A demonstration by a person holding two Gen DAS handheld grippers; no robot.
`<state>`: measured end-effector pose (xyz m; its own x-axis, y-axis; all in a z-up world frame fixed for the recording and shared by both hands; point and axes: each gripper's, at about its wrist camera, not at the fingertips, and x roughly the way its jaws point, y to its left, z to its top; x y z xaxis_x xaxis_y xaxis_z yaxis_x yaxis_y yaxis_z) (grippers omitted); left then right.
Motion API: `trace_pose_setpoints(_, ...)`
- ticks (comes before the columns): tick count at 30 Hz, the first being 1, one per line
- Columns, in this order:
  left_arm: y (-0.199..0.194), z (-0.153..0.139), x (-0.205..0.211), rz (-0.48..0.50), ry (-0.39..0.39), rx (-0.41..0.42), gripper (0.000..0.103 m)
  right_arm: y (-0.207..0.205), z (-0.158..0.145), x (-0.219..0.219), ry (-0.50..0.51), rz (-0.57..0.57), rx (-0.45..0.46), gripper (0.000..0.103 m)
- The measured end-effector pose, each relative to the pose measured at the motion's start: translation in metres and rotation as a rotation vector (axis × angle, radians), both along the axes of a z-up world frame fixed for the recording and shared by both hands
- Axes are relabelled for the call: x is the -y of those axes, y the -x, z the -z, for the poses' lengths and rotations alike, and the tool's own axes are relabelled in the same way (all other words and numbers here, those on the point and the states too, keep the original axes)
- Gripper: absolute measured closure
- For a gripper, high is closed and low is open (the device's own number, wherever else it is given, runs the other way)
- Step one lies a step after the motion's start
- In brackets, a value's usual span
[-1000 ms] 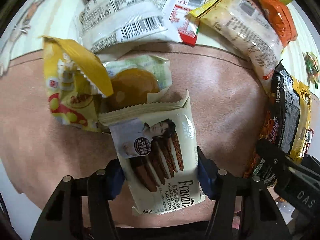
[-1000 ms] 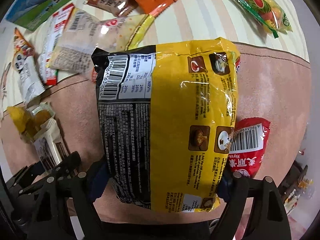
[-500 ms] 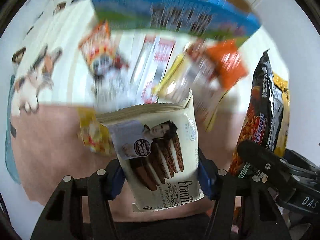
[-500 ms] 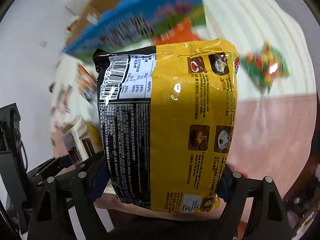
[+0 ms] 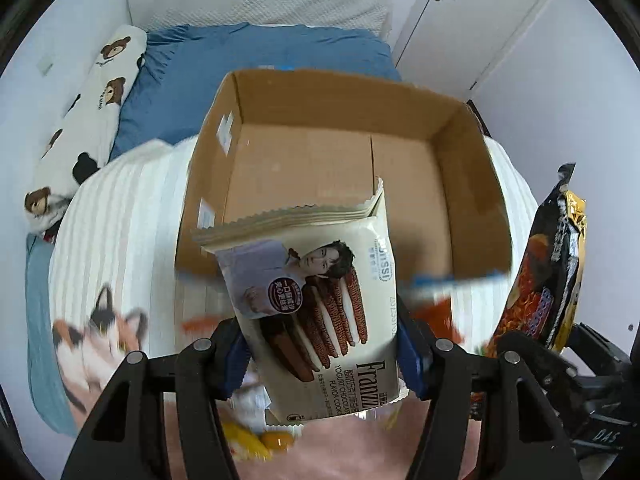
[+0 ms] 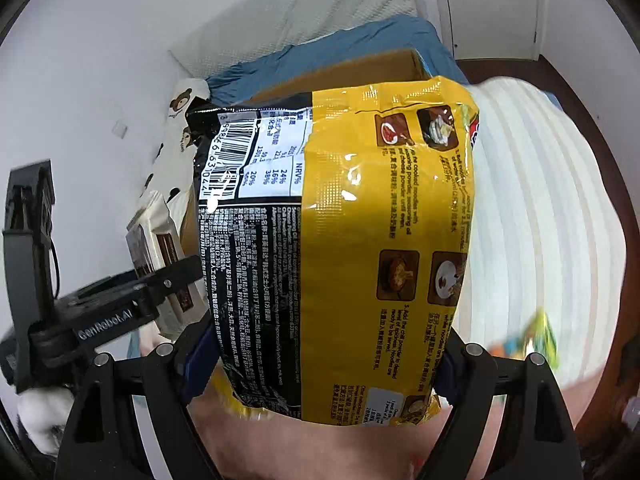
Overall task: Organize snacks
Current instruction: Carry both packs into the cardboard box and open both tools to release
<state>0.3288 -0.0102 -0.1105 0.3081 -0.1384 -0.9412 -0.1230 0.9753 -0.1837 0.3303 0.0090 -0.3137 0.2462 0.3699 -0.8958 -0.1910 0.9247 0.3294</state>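
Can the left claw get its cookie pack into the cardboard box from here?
Probably yes. The left claw grips the cookie pack facing the cardboard box, whose open top looks unobstructed; the noodle packet sits off to the right.

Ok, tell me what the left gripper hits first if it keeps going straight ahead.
Probably the open cardboard box: the left gripper, shut on the Franzzi cookie pack, points into its opening. Depth is unclear; the box's near rim may come first.
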Motion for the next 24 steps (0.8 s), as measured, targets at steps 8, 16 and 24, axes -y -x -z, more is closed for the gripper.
trace_pose_setpoints(8, -0.122, 0.043, -0.018, 0.050, 0.033, -0.120, 0.044, -0.078, 0.057, -0.036, 0.068, -0.037, -0.061, 0.015)
trace_pose_setpoints(16, -0.187, 0.108, -0.017, 0.120, 0.067, -0.272, 0.044, -0.124, 0.121, -0.057, 0.128, -0.058, -0.208, 0.015)
trace_pose_setpoints(24, -0.205, 0.140, -0.019, 0.140, 0.051, -0.312, 0.043, -0.150, 0.177, -0.058, 0.169, -0.050, -0.278, 0.015)
